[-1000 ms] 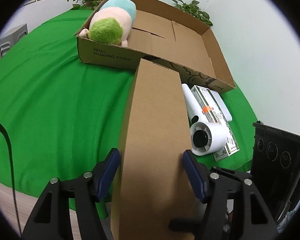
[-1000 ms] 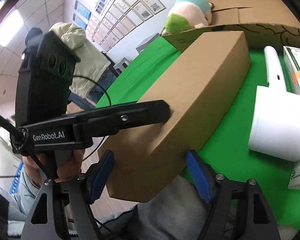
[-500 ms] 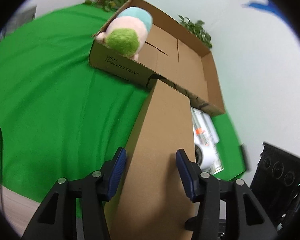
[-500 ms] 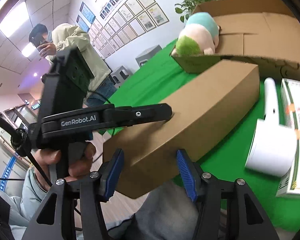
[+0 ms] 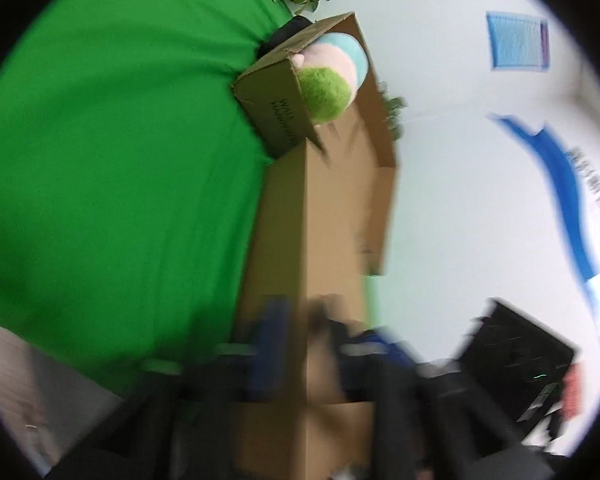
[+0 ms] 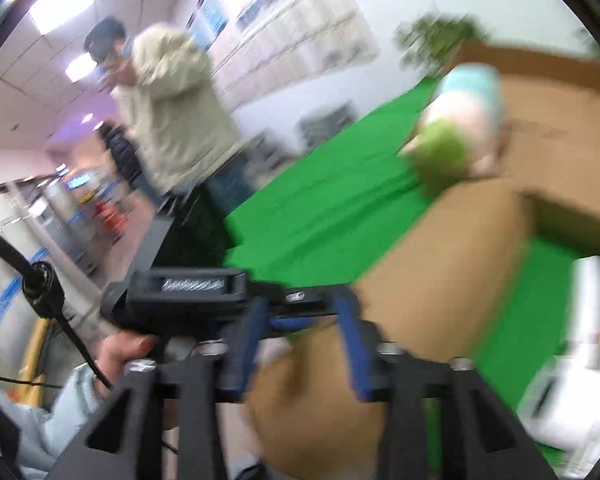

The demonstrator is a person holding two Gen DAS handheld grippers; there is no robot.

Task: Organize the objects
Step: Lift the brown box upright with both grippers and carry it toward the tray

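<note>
Since half a second ago, both views have been swung sharply and blurred, and the long plain cardboard box [image 5: 324, 240] is now seen edge-on. It is clamped near its close end between the blue-padded fingers of the left gripper [image 5: 316, 344], apparently narrowly parted. The right gripper [image 6: 304, 344] is closed to a narrow gap around the box's corner. Beyond the fingers, a fuzzy green-and-pink plush toy [image 5: 332, 76] lies in the open carton [image 5: 268, 104] on the green-clothed desk [image 5: 112, 160].

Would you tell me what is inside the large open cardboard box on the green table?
Inside the open cardboard box lies a plush toy at one end, against the wall. The long brown carton held in front hides much of the floor, so anything else there cannot be seen.
</note>
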